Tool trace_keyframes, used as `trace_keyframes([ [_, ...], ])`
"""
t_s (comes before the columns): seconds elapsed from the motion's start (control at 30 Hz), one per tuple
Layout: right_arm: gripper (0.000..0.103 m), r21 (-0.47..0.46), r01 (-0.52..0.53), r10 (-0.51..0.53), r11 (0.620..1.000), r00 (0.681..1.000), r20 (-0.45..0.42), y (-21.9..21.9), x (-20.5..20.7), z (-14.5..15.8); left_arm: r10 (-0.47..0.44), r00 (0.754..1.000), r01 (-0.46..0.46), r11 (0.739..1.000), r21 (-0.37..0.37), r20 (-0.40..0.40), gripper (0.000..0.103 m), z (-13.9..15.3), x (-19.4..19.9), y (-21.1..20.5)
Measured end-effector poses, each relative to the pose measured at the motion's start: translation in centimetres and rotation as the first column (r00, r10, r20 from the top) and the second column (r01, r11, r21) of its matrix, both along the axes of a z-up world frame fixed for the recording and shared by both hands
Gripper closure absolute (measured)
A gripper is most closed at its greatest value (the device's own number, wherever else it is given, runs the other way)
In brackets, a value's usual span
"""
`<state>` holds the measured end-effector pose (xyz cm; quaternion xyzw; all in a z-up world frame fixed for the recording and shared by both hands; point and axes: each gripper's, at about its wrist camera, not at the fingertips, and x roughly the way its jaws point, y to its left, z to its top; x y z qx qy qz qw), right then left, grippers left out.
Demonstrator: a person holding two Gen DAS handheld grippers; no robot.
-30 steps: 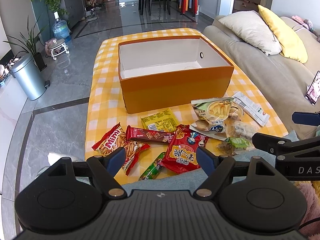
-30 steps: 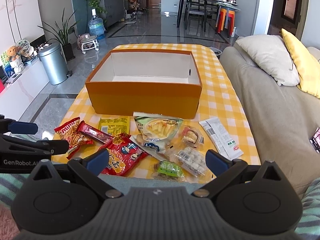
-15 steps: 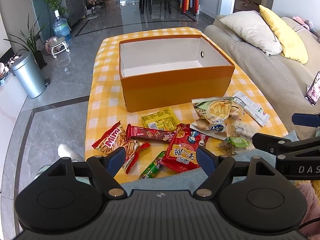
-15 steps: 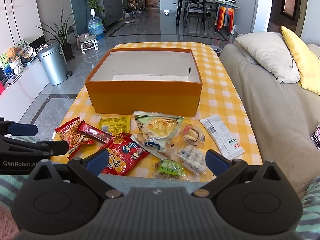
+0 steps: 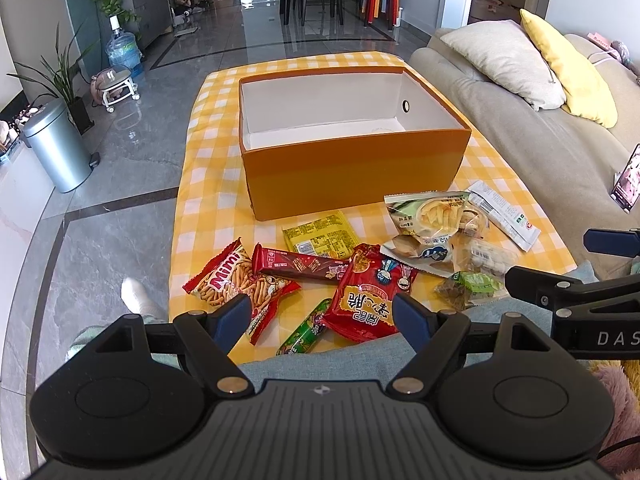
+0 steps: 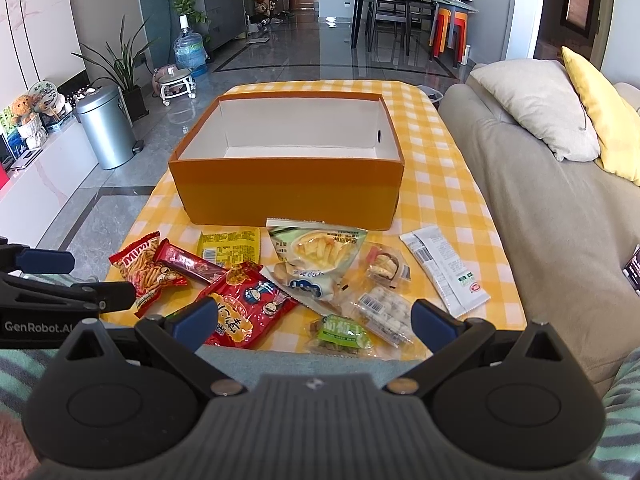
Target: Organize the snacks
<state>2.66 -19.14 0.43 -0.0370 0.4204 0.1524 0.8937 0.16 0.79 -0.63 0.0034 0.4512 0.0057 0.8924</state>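
Orange box (image 5: pixel 352 176), frame centre: sitting empty. Snack packets (image 5: pixel 360 296), lower centre: all lying unsorted. Left gripper (image 5: pixel 322 314) and right gripper (image 6: pixel 310 316): hovering spread, holding nothing.

Both views are bright with daylight, and colours are vivid. Far beyond the jaws, the polished floor (image 6: pixel 320 60) throws back white glare, suggesting light from the room's far end. Ahead of the jaws, the orange box (image 5: pixel 352 176) has its near wall in soft shade and its white interior lit. Fisheye bending curves the edges; corners darken. Focus is sharp throughout.
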Motion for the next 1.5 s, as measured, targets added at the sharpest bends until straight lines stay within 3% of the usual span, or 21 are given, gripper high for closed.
trace_keyframes([
  [0.63, 0.004, 0.006, -0.010, 0.010, 1.000, 1.000, -0.020, 0.0, 0.4, -0.5, 0.001, 1.000, -0.002, 1.000, -0.025, -0.031, 0.010, -0.7, 0.5, 0.3],
  [0.8, 0.005, 0.010, -0.017, 0.017, 1.000, 0.999, -0.029, -0.1, 1.0, -1.0, -0.038, 0.999, 0.034, 0.995, -0.094, -0.037, 0.026, -0.9, 1.2, 0.8],
  [0.9, 0.020, 0.005, -0.030, 0.030, 1.000, 0.999, -0.029, 0.0, 1.7, -1.4, -0.053, 0.997, 0.044, 0.987, -0.154, -0.052, 0.031, -1.1, 2.1, 1.3],
  [1.0, 0.023, 0.013, -0.044, 0.045, 0.999, 0.998, -0.041, 0.1, 2.7, -2.0, -0.084, 0.995, 0.070, 0.978, -0.198, -0.061, 0.036, -1.8, 3.5, 1.6],
  [1.13, 0.036, 0.013, -0.066, 0.066, 0.998, 0.996, -0.056, 0.6, 4.4, -3.1, -0.175, 0.978, 0.142, 0.957, -0.253, -0.113, 0.040, -3.9, 5.9, 1.4],
  [1.23, 0.044, 0.030, -0.072, 0.075, 0.997, 0.993, -0.096, 0.9, 6.0, -4.2, -0.236, 0.961, 0.203, 0.956, -0.214, -0.142, 0.040, -5.6, 7.3, 0.3],
  [1.37, 0.044, 0.067, -0.047, 0.058, 0.997, 0.984, -0.171, 1.3, 8.4, -5.9, -0.284, 0.943, 0.261, 0.954, -0.145, -0.173, 0.026, -7.6, 8.2, -1.6],
  [1.5, 0.033, 0.062, -0.040, 0.050, 0.997, 0.981, -0.185, 1.9, 10.1, -7.1, -0.299, 0.933, 0.291, 0.954, -0.068, -0.201, 0.020, -9.1, 8.8, -3.2],
])
